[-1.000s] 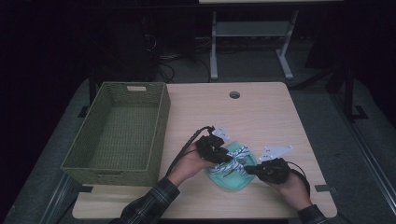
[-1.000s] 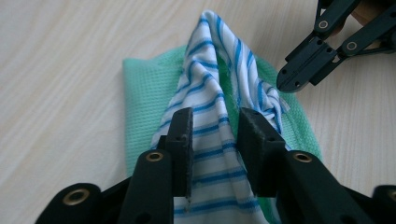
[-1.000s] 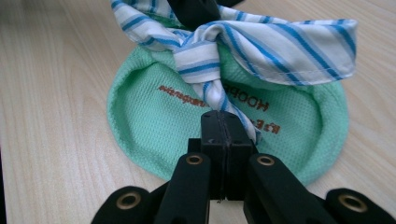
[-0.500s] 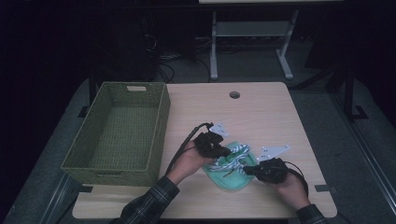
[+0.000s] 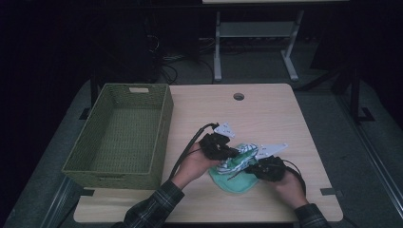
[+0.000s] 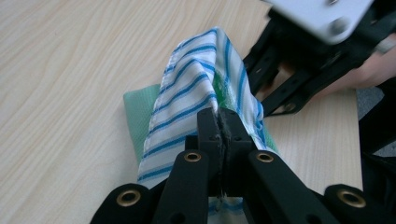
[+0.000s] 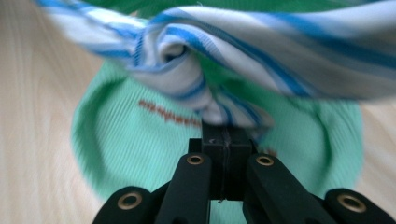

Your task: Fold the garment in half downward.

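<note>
A white cloth with blue stripes lies bunched on top of a mint-green cloth near the table's front edge. My left gripper comes in from the left. In the left gripper view, this left gripper is shut on a raised fold of the striped cloth, with the green cloth under it. My right gripper comes in from the right. In its own view the right gripper is shut on a twisted end of the striped cloth, above the green cloth.
A woven green basket stands empty on the left part of the wooden table. A round cable hole sits near the table's far edge. The floor beyond is dark, with a metal stand.
</note>
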Demonstrator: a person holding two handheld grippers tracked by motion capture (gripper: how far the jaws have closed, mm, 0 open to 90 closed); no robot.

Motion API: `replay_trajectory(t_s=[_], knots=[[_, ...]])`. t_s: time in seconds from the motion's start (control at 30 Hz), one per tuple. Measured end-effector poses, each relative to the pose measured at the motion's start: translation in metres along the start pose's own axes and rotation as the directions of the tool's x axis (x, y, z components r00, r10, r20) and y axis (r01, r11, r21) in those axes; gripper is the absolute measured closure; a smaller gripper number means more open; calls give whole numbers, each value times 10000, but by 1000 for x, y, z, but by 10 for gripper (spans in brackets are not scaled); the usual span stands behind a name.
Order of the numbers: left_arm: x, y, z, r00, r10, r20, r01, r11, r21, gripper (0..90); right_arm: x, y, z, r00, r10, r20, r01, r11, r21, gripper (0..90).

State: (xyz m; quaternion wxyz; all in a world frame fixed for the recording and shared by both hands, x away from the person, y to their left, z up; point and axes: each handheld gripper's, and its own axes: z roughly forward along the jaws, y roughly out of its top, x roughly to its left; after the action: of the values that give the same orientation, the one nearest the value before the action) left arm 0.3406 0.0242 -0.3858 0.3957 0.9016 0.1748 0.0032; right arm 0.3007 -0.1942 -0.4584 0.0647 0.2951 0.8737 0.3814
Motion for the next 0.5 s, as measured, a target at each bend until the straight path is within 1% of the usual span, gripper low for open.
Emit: replay_trajectory(t_s=[0.13, 0.17, 0.23, 0.33, 0.4, 0.47, 0.5], knots=[[-5, -1, 8, 9999, 130, -3, -130, 9998, 145, 882, 1, -14, -18, 9998, 72, 204, -75, 9999, 111, 896], [-6, -1, 10, 9998, 189, -7, -188, 9997, 182, 882, 1, -17, -21, 9995, 32, 302, -37, 9999, 163, 896], [-9, -1, 13, 9998, 217, 40, -218, 9995, 212, 882, 1, -24, -26, 9990, 113, 423, -125, 9995, 283, 896], [-14, 0, 19, 9994, 333, 101, -336, 9991, 262, 881, -1, -31, -26, 9988, 256, 422, -279, 9982, 534, 896], [-17, 0, 23, 9991, 382, 172, -388, 9987, 338, 880, -2, -32, -24, 9987, 279, 419, -303, 9978, 597, 897], [-20, 0, 28, 9983, 552, 184, -559, 9974, 453, 879, -3, -31, -24, 9987, 240, 442, -269, 9974, 663, 897], [-21, -1, 30, 9984, 515, 222, -525, 9975, 481, 878, -3, -32, -23, 9988, 246, 431, -273, 9976, 636, 897]])
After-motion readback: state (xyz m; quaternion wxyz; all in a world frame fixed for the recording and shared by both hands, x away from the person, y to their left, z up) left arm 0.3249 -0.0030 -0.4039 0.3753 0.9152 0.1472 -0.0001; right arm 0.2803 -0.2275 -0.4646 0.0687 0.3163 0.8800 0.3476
